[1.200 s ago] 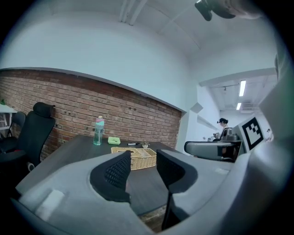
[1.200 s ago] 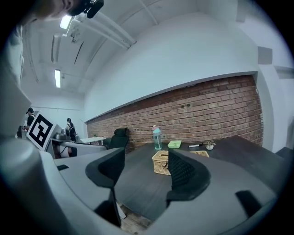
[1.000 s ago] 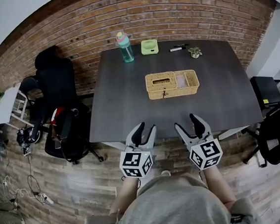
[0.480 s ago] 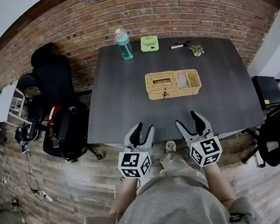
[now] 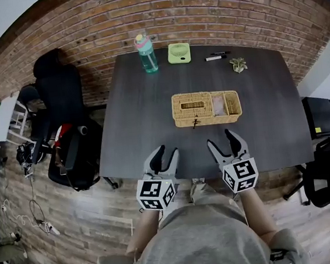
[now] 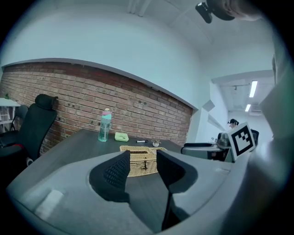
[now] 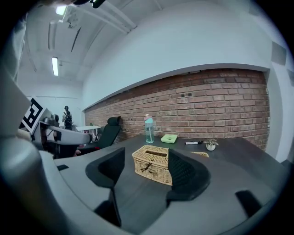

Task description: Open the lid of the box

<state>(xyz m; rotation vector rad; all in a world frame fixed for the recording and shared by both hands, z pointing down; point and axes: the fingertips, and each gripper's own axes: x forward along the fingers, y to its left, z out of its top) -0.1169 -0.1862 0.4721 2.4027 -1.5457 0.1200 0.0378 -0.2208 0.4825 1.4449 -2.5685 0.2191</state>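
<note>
**Head view.** Looking steeply down on a dark table (image 5: 141, 131), with the woven box (image 5: 206, 107) sitting near its middle. Showing the lid lying shut on the box's left part and a small clasp (image 5: 194, 122) hanging on the front wall at 6 o'clock. Holding the left gripper (image 5: 167, 153) and the right gripper (image 5: 221, 140) side by side over the near table edge, at about 7 and 5 o'clock from the box and well apart from it. Lining the far edge: a bottle (image 5: 146, 54) at 11 o'clock from the box, a green case (image 5: 179, 52) at 12, and a marker (image 5: 216, 57) and a small plant (image 5: 239, 64) toward 1.

**Left gripper view.** Looking along spread jaws with nothing between the pads. Framing the box (image 6: 138, 166) far ahead at 12 o'clock, untouched.

**Right gripper view.** Again showing jaws standing wide apart and empty. Facing the box (image 7: 151, 170) ahead, with its clasp side turned this way and out of reach.

**Step in hand.** Judging this as the approach, with no contact made and the lid not yet lifted. Needing next: carrying one gripper forward toward 12 o'clock, narrowing onto the clasp or the lid's front edge, then swinging the lid up and back. Probably also steadying the light box with the other gripper against sliding.
</note>
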